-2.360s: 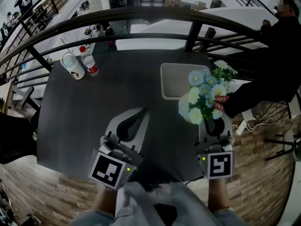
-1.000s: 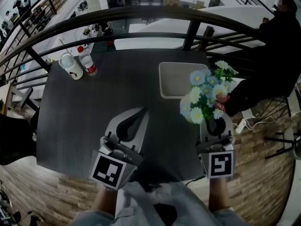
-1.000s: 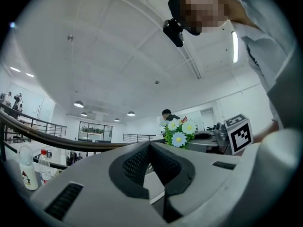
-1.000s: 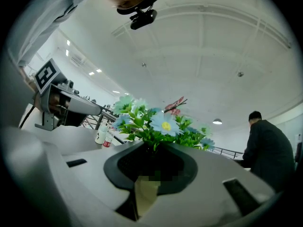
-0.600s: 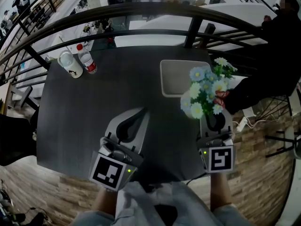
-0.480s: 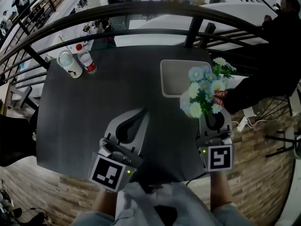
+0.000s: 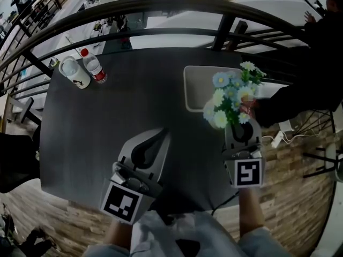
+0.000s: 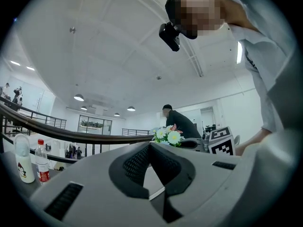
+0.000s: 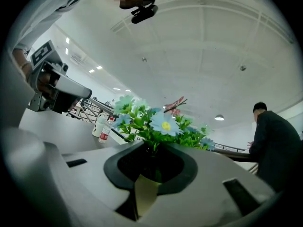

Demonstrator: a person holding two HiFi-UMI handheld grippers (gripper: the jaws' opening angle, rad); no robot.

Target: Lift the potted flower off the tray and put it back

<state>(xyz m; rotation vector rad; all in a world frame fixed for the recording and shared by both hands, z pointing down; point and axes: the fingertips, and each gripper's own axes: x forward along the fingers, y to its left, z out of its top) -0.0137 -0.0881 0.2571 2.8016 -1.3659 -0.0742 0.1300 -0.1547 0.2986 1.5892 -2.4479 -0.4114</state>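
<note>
The potted flower (image 7: 229, 98), a bunch of pale blue and white blooms with green leaves, is off the table, and my right gripper (image 7: 241, 124) is shut on it. In the head view the blooms overlap the right rim of the white tray (image 7: 193, 90) and hide the pot. The right gripper view shows the pale pot (image 9: 144, 193) pinched between the jaws, with the flowers (image 9: 161, 124) rising above them. My left gripper (image 7: 162, 134) rests low over the dark table (image 7: 107, 122) to the left, its tips together with nothing between them.
A white bottle (image 7: 72, 73) and a clear bottle with a red cap (image 7: 94, 68) stand at the table's far left corner. A dark railing (image 7: 161, 33) curves behind the table. A person in dark clothes (image 7: 316, 63) sits beyond the right edge.
My right gripper has carried the flower a little forward and down, so the blooms now overlap the tray's right rim more. The left gripper has stayed put.
</note>
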